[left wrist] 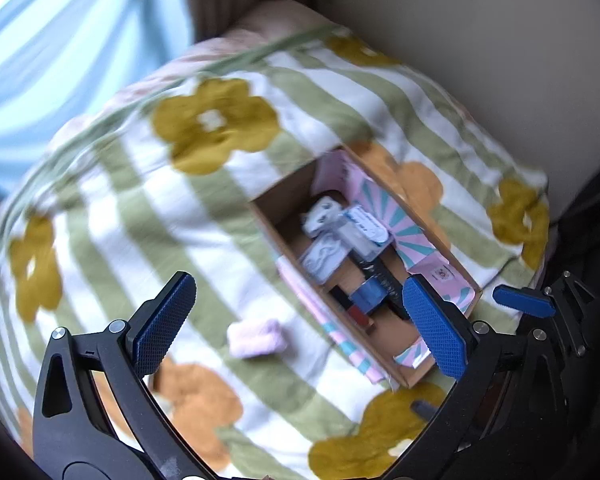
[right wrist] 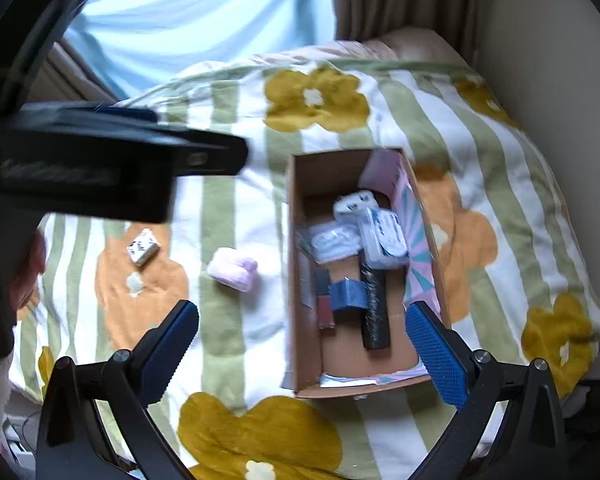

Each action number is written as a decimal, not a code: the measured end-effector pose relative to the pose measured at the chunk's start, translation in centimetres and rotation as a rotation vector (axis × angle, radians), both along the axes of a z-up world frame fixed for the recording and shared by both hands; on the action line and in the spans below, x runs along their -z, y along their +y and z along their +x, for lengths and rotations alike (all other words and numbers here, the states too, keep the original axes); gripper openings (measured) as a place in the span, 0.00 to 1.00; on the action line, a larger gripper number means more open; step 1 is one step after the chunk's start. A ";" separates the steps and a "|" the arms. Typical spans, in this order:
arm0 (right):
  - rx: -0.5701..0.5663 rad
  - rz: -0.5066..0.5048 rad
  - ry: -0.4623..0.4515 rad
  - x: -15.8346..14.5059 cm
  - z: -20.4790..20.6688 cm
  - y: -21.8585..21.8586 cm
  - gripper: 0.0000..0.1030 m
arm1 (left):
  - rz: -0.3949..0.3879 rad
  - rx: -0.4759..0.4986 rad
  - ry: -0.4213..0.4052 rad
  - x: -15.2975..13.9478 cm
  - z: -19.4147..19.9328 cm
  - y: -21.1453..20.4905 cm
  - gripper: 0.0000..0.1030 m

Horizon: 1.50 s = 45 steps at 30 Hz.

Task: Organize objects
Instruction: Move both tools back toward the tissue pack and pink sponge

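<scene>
An open cardboard box [left wrist: 274, 222] [right wrist: 300, 280] lies on a flowered, green-striped blanket. It holds several small items: white packets [right wrist: 382, 236], a black tube [right wrist: 374, 308], a blue piece [right wrist: 346, 294] and a dark red item [right wrist: 325, 312]. A pink fluffy bundle [left wrist: 256, 338] [right wrist: 232, 268] lies on the blanket left of the box. A small white patterned box [right wrist: 142, 249] lies farther left. My left gripper [left wrist: 300, 324] is open and empty above the blanket. My right gripper [right wrist: 302, 350] is open and empty over the box's near end.
The blanket [left wrist: 100, 200] covers a cushion that drops off at its edges. A beige wall [right wrist: 560, 80] stands to the right, with curtains [right wrist: 180, 8] behind. The left gripper's black body [right wrist: 100, 168] crosses the upper left of the right wrist view. A blue fingertip [left wrist: 524, 300] of the right gripper shows at far right.
</scene>
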State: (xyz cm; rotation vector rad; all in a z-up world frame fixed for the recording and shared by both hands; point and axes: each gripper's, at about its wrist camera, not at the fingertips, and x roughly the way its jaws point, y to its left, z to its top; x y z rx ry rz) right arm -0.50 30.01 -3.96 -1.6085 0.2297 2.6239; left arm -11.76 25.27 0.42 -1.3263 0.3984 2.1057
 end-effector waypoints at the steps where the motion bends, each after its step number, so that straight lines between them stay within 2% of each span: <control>1: -0.016 0.000 0.006 -0.5 -0.1 -0.5 1.00 | 0.012 -0.031 -0.001 -0.5 0.2 -1.3 1.00; 6: -0.084 -0.013 0.034 -2.6 -0.5 -3.3 1.00 | 0.037 -0.202 0.031 -2.8 2.2 -9.0 1.00; 12: -0.155 -0.018 0.063 -3.5 -0.4 -6.8 1.00 | 0.061 -0.382 0.041 -3.5 6.0 -17.6 1.00; 16: -0.191 0.000 0.054 -3.2 0.2 -9.1 1.00 | 0.048 -0.483 0.076 -3.5 8.8 -21.9 1.00; 21: -0.223 -0.017 0.049 -3.0 0.9 -11.2 1.00 | 0.056 -0.555 0.105 -2.9 11.5 -25.4 1.00; 26: -0.237 -0.003 0.062 -3.5 1.3 -12.7 1.00 | 0.084 -0.589 0.110 -2.8 13.2 -27.7 1.00; 33: -0.230 0.010 0.059 -3.7 1.0 -14.0 1.00 | 0.088 -0.603 0.114 -2.8 13.4 -29.3 1.00; 40: -0.166 -0.025 0.058 -3.3 -0.3 -14.5 1.00 | 0.095 -0.578 0.098 -2.5 12.2 -29.9 1.00; 45: -0.112 -0.007 0.055 -2.2 -1.6 -14.9 1.00 | 0.087 -0.513 0.097 -1.1 9.9 -29.9 1.00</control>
